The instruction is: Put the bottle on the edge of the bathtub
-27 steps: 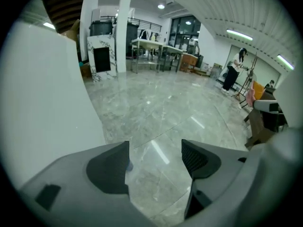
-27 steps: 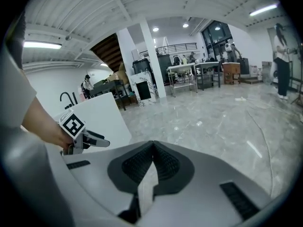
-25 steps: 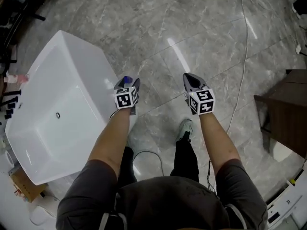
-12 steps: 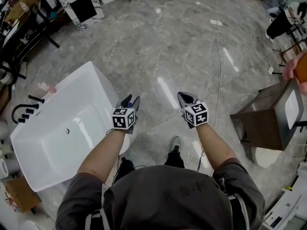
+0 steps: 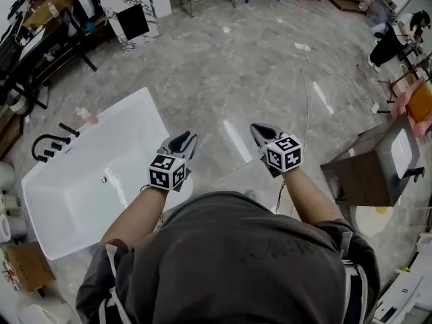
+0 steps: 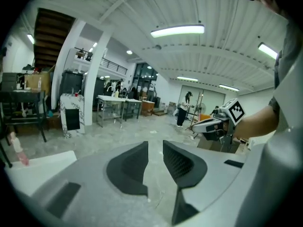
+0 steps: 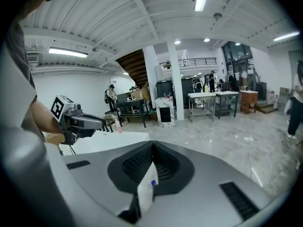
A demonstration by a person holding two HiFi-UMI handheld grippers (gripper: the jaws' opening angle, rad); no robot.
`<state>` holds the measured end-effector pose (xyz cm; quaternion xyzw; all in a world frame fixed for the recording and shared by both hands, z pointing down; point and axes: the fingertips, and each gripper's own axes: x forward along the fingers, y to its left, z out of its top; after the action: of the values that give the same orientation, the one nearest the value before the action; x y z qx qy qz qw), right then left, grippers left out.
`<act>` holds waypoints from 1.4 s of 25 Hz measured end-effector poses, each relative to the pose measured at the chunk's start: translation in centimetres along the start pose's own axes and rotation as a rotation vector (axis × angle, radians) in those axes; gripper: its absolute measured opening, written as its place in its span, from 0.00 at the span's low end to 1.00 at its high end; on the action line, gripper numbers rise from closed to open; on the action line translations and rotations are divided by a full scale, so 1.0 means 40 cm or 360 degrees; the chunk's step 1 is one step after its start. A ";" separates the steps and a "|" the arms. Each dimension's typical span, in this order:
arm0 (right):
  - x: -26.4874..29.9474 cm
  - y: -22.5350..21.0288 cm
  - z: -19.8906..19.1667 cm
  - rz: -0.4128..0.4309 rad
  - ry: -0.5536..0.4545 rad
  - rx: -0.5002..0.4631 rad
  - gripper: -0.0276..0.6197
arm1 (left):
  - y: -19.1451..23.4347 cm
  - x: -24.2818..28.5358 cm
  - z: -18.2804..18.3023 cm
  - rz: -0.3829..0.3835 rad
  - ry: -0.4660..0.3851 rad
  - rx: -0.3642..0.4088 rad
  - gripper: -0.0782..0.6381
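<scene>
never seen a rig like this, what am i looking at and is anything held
A person holds a two-jaw gripper in each hand. One picture looks down from a head camera; the other two come from cameras on the grippers. The left gripper has just been closing, nothing between its jaws. The right gripper is shut; a small white thing with a blue spot shows behind its tips, unclear what. On the floor stands a white bathtub, a pink bottle at its far rim.
</scene>
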<state>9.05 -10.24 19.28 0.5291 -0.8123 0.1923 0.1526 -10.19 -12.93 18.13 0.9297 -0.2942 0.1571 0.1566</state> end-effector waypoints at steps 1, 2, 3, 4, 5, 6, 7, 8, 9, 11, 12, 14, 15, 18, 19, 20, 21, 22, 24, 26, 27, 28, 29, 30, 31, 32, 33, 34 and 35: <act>-0.012 0.010 0.017 0.0007 -0.0001 -0.0018 0.03 | -0.004 -0.016 0.011 -0.0007 -0.0008 0.0036 0.23; -0.024 0.019 0.033 0.0011 -0.0006 -0.0035 0.03 | -0.005 -0.031 0.022 -0.0009 -0.0019 0.0067 0.23; -0.036 0.024 0.047 0.0013 -0.0017 -0.0047 0.03 | -0.003 -0.045 0.032 -0.0006 -0.0033 0.0087 0.22; -0.047 0.026 0.060 0.0012 -0.0033 -0.0049 0.03 | 0.002 -0.057 0.043 0.0003 -0.0048 0.0095 0.20; -0.057 0.026 0.070 0.0009 -0.0052 -0.0040 0.03 | 0.007 -0.065 0.053 0.0015 -0.0063 0.0093 0.18; -0.064 0.022 0.077 0.0004 -0.0072 -0.0024 0.03 | 0.011 -0.071 0.064 0.0024 -0.0078 0.0088 0.16; -0.068 0.015 0.081 -0.0002 -0.0091 -0.0003 0.03 | 0.013 -0.072 0.074 0.0028 -0.0093 0.0083 0.13; -0.069 0.008 0.084 -0.0008 -0.0106 0.0018 0.03 | 0.014 -0.071 0.083 0.0026 -0.0106 0.0080 0.12; -0.066 0.001 0.083 -0.0012 -0.0116 0.0038 0.03 | 0.014 -0.069 0.089 0.0020 -0.0117 0.0075 0.12; -0.051 -0.006 0.079 -0.0012 -0.0124 0.0064 0.03 | 0.017 -0.062 0.096 0.0015 -0.0138 0.0043 0.12; -0.042 -0.005 0.076 -0.0006 -0.0125 0.0073 0.03 | 0.022 -0.057 0.098 0.0021 -0.0145 0.0026 0.12; -0.022 0.001 0.071 0.0008 -0.0125 0.0085 0.03 | 0.031 -0.045 0.093 0.0037 -0.0143 0.0020 0.12; -0.013 0.005 0.068 0.0014 -0.0124 0.0090 0.03 | 0.033 -0.039 0.089 0.0041 -0.0136 0.0032 0.12; 0.002 0.020 0.063 0.0031 -0.0113 0.0086 0.03 | 0.032 -0.029 0.080 0.0036 -0.0126 0.0060 0.12; 0.003 0.025 0.061 0.0037 -0.0106 0.0073 0.03 | 0.030 -0.029 0.078 0.0034 -0.0129 0.0057 0.12; 0.003 0.029 0.058 0.0040 -0.0099 0.0059 0.03 | 0.028 -0.029 0.076 0.0033 -0.0130 0.0052 0.12; 0.002 0.031 0.055 0.0042 -0.0093 0.0048 0.03 | 0.026 -0.028 0.072 0.0035 -0.0129 0.0048 0.12; 0.000 0.031 0.053 0.0041 -0.0090 0.0043 0.03 | 0.024 -0.027 0.069 0.0036 -0.0125 0.0048 0.12; -0.005 0.028 0.049 0.0038 -0.0092 0.0046 0.03 | 0.017 -0.025 0.064 0.0032 -0.0119 0.0049 0.12; -0.007 0.025 0.047 0.0032 -0.0095 0.0050 0.03 | 0.010 -0.027 0.063 0.0022 -0.0120 0.0054 0.12; -0.007 0.024 0.045 0.0029 -0.0095 0.0051 0.03 | 0.008 -0.029 0.062 0.0018 -0.0120 0.0057 0.12; -0.006 0.025 0.044 0.0026 -0.0094 0.0052 0.03 | 0.007 -0.032 0.061 0.0015 -0.0120 0.0059 0.12; -0.005 0.026 0.042 0.0024 -0.0091 0.0052 0.03 | 0.007 -0.035 0.059 0.0015 -0.0121 0.0060 0.12; -0.003 0.027 0.041 0.0024 -0.0090 0.0052 0.03 | 0.009 -0.037 0.058 0.0015 -0.0121 0.0060 0.12; -0.003 0.028 0.041 0.0024 -0.0090 0.0051 0.03 | 0.010 -0.039 0.058 0.0017 -0.0122 0.0060 0.12; -0.002 0.028 0.041 0.0024 -0.0091 0.0050 0.03 | 0.010 -0.040 0.058 0.0019 -0.0123 0.0060 0.12; -0.002 0.027 0.042 0.0023 -0.0093 0.0049 0.03 | 0.010 -0.041 0.060 0.0020 -0.0124 0.0060 0.12; -0.003 0.026 0.043 0.0023 -0.0094 0.0048 0.03 | 0.008 -0.041 0.062 0.0020 -0.0127 0.0062 0.12; -0.004 0.025 0.045 0.0023 -0.0097 0.0047 0.03 | 0.006 -0.041 0.065 0.0020 -0.0130 0.0065 0.12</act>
<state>8.12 -10.58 17.47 0.5311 -0.8174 0.1891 0.1188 -11.09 -13.29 15.21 0.9365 -0.3028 0.1260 0.1245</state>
